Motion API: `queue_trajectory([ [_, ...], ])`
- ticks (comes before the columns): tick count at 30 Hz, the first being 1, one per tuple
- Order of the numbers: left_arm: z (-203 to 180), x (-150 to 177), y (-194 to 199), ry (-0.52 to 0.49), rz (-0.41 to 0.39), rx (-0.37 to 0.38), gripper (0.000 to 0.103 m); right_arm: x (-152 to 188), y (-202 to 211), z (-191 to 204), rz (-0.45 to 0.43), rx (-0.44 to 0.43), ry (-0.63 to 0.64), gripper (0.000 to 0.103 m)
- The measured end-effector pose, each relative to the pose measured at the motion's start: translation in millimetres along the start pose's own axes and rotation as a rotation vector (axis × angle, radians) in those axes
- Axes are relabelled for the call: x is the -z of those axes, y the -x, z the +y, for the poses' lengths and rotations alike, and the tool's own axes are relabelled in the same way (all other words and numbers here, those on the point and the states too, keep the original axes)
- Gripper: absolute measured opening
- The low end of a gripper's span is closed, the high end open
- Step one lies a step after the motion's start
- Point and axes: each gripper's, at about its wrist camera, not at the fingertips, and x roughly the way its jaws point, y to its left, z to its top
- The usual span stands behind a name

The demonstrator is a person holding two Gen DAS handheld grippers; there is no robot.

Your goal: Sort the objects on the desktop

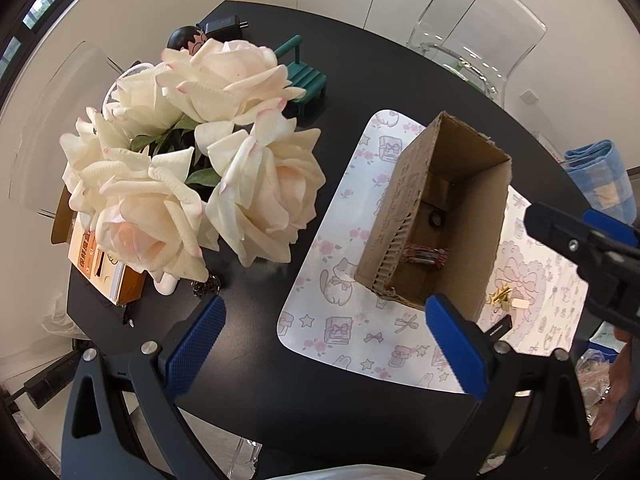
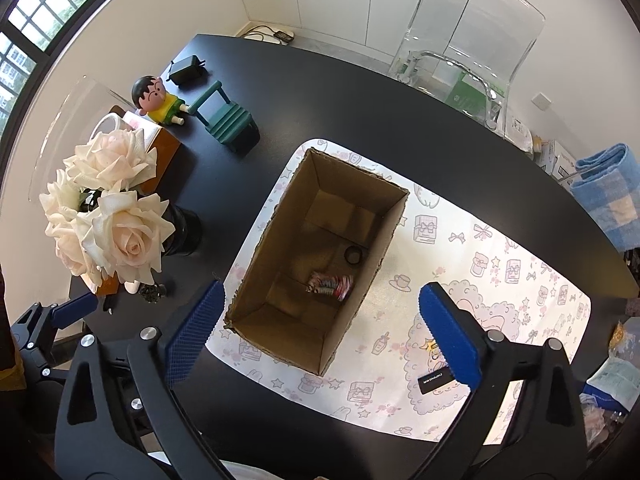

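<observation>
An open cardboard box [image 1: 456, 204] [image 2: 320, 264] stands on a patterned white mat [image 1: 340, 312] [image 2: 500, 264]. Inside lie a striped bundle of hair ties [image 1: 426, 258] [image 2: 330, 285] and a small black ring [image 1: 436, 219] [image 2: 353, 256]. On the mat right of the box lie a gold clip [image 1: 500, 295] [image 2: 431, 346], a small white piece [image 1: 519, 304] and a black stick [image 1: 500, 326] [image 2: 436, 380]. My left gripper [image 1: 324, 344] is open and empty, near the box's front left. My right gripper [image 2: 320, 336] is open and empty above the box's near end; it also shows in the left wrist view [image 1: 580, 240].
A bouquet of cream roses [image 1: 192, 152] [image 2: 108, 208] stands left on the black table [image 1: 256, 320] [image 2: 340, 92]. Behind it are a toy green bench [image 1: 306, 76] [image 2: 228, 120], a cartoon figure [image 2: 156, 100], a black adapter [image 2: 186, 70] and an orange box [image 1: 104, 276]. Clear chair [image 2: 468, 32], blue cloth [image 2: 608, 188].
</observation>
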Motion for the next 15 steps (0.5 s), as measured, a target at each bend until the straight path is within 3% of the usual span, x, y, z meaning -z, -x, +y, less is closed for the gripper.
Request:
queue_trajectory([
  [7,-23.5,4.5,9.5,-0.054,-0.022,0.000,0.100,17.3,22.3,-26.8,-0.022,0.016,-0.054,0.103],
  [15,-75.6,16.5,27.0,-0.177,-0.052,0.004,0.100,57.6,57.2,-78.5,-0.050,0.052,-0.174,0.103],
])
